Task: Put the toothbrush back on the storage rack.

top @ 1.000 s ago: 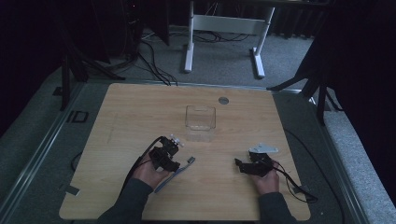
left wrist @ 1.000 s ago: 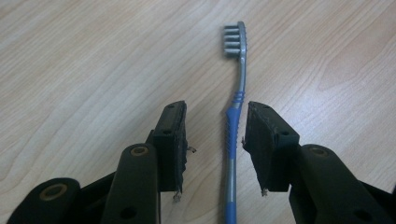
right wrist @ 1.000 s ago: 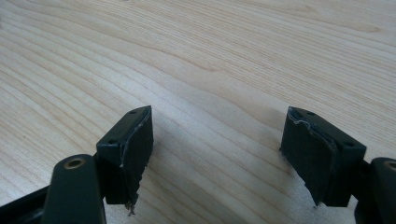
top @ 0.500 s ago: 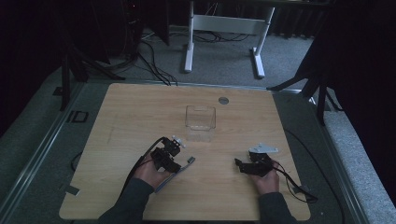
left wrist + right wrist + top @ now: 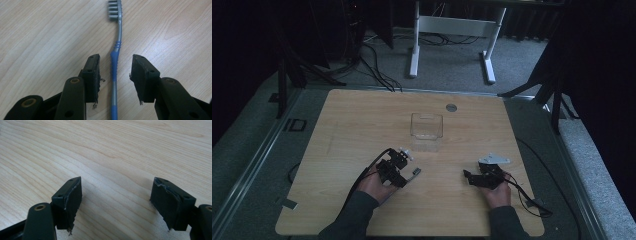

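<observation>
Fingers, left: we see our left gripper (image 5: 113, 75) with its fingers (image 5: 92, 75) released, spread either side of the toothbrush (image 5: 115, 62) handle and not pressing on it.
Fingers, right: our right gripper (image 5: 116, 202) has its fingers (image 5: 68, 200) released wide, with bare wood between them.
Toothbrush: it lies flat on the tabletop (image 5: 362, 120), blue and grey handle running between our left fingers, grey bristle head pointing away from the gripper; in the high view it lies just beside the left gripper (image 5: 394, 167), its far end showing at the gripper's right.
Clear box: a see-through container (image 5: 427, 126) stands near the middle of the tabletop, beyond the toothbrush and apart from both grippers.
Round disc: a small grey disc (image 5: 451, 107) sits beyond the box, toward the far edge.
In the way: nothing lies between our left fingers and the handle.
Right gripper's place: in the high view it (image 5: 482, 177) rests well apart from the toothbrush.
</observation>
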`<action>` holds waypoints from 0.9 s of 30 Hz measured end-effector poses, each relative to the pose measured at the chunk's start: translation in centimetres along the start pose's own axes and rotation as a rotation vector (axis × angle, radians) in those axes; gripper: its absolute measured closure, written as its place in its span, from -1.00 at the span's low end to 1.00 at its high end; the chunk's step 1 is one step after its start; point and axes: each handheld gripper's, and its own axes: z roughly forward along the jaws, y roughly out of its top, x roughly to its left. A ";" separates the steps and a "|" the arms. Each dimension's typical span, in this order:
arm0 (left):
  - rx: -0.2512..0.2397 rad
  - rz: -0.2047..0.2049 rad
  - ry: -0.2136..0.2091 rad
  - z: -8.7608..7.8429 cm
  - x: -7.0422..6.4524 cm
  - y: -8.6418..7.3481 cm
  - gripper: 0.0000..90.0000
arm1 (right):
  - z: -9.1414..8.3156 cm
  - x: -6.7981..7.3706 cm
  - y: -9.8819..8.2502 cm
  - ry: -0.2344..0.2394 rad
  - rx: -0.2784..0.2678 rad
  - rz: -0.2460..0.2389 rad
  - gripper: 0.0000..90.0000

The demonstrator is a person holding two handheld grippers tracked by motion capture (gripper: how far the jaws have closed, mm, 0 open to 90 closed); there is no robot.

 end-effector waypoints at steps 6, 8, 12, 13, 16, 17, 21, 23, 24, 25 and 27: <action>0.037 0.001 -0.013 0.5 -0.1 0.2 0.31 | 0.0 0.0 0.0 0.000 0.000 0.000 -0.45; 0.048 0.004 -0.014 0.6 -0.1 0.3 0.32 | 0.0 0.0 0.0 0.000 -0.001 0.000 -0.45; 0.065 0.002 -0.024 0.9 -0.2 0.4 0.35 | 0.0 0.0 0.0 0.000 0.000 0.000 -0.45; 0.070 0.005 -0.024 0.9 -0.2 0.4 0.36 | 0.0 0.0 0.0 0.000 0.000 0.000 -0.45; 0.074 0.001 -0.024 1.0 -0.3 0.5 0.36 | 0.0 0.0 0.0 0.000 0.000 0.000 -0.45; 0.076 0.003 -0.023 1.1 -0.3 0.6 0.36 | 0.0 0.0 0.0 0.000 -0.001 0.001 -0.45; 0.085 -0.001 -0.021 1.3 -0.4 0.8 0.36 | 0.0 0.0 0.0 0.000 0.000 0.001 -0.44; 0.096 -0.004 -0.020 1.4 -0.3 0.8 0.36 | 0.0 0.0 0.0 0.000 0.000 0.000 -0.45; 0.099 -0.004 -0.019 1.5 -0.3 0.8 0.36 | 0.0 0.0 0.0 0.000 0.000 0.000 -0.45; 0.101 -0.008 -0.019 1.5 -0.3 0.8 0.36 | 0.0 0.0 0.0 0.000 0.000 0.000 -0.45; 0.110 -0.008 -0.020 1.6 -0.3 0.9 0.36 | 0.0 0.0 0.0 0.000 0.000 0.000 -0.45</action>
